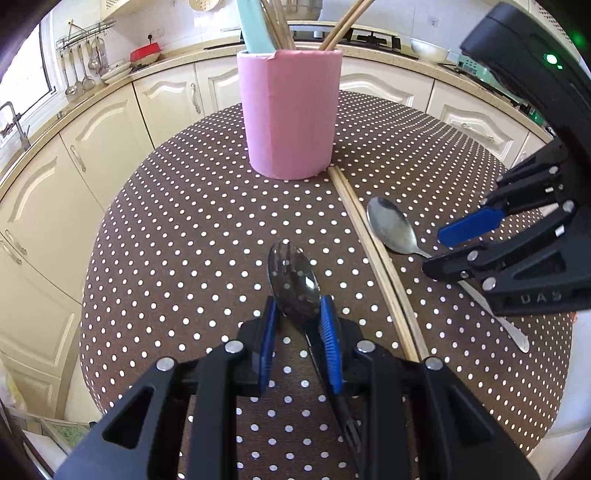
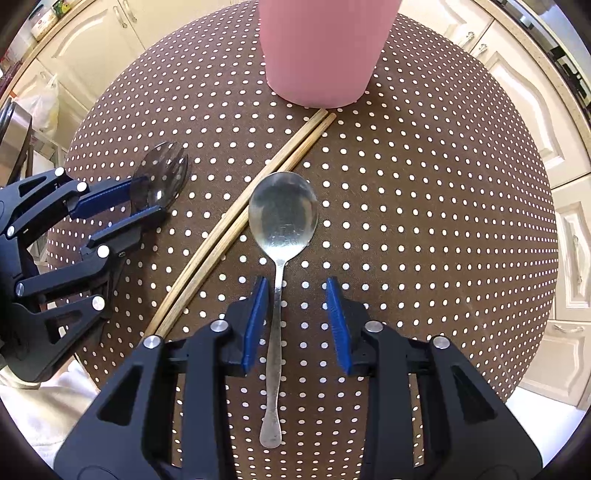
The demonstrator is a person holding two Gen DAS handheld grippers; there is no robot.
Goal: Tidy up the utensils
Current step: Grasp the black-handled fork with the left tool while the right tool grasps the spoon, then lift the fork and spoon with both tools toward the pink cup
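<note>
A dark spork has its bowl between the blue pads of my left gripper, which is shut on it just over the cloth. A steel spoon lies flat, bowl toward the pink holder. My right gripper points down over the spoon's handle, open; the handle runs between the pads, nearer the left one. Two wooden chopsticks lie side by side between spork and spoon, one end at the holder's base.
The round table wears a brown cloth with white dots. The holder contains several chopsticks and a teal-handled utensil. Cream cabinets and a counter with a stove curve around the far side.
</note>
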